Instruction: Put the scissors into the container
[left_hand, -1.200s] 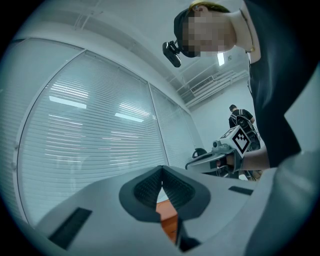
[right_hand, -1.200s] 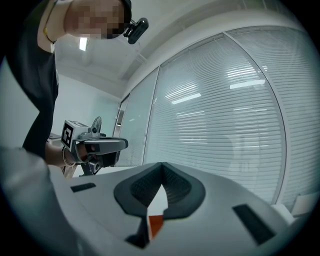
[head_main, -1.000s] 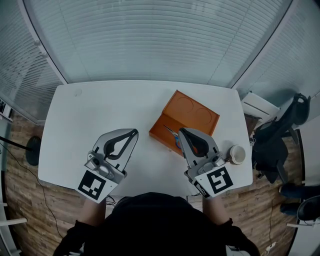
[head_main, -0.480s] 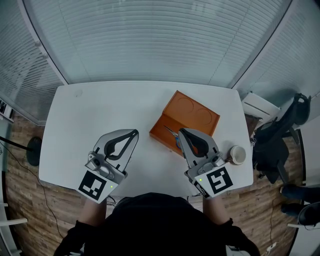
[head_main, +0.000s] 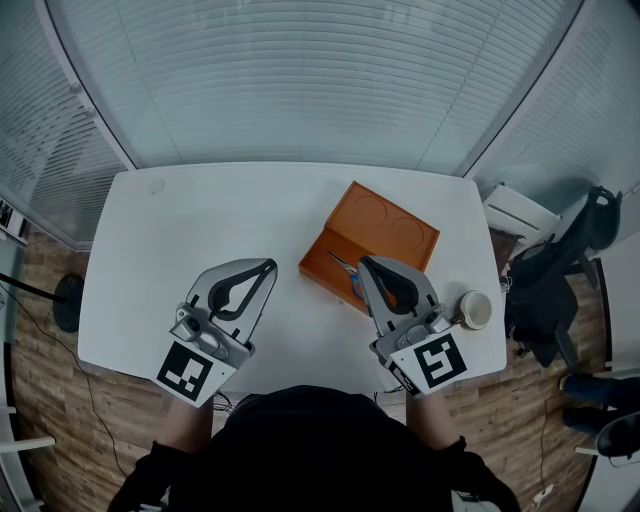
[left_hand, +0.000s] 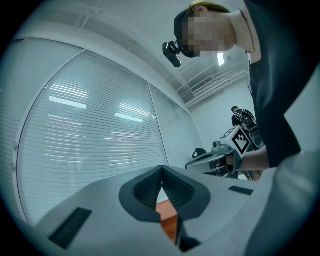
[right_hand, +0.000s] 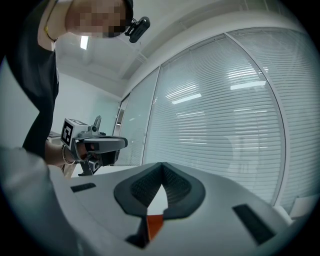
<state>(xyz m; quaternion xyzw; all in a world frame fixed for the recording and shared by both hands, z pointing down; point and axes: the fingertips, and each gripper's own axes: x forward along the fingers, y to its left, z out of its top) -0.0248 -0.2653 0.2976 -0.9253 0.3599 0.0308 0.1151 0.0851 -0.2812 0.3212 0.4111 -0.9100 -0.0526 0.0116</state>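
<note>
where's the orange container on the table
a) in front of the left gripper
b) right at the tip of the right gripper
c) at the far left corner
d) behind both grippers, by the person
b: in the head view the orange container lies on the right half of the white table, touching the tip of the right gripper; the left gripper is off to its left.

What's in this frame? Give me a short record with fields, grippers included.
table: white table
container: orange container, right of centre
scissors: scissors appear to lie in the container's near section, partly hidden by the right gripper
left gripper: left gripper, fingers shut, empty, over bare table
right gripper: right gripper, fingers shut, empty, over the container's near edge
other: round white object near the table's right edge
</note>
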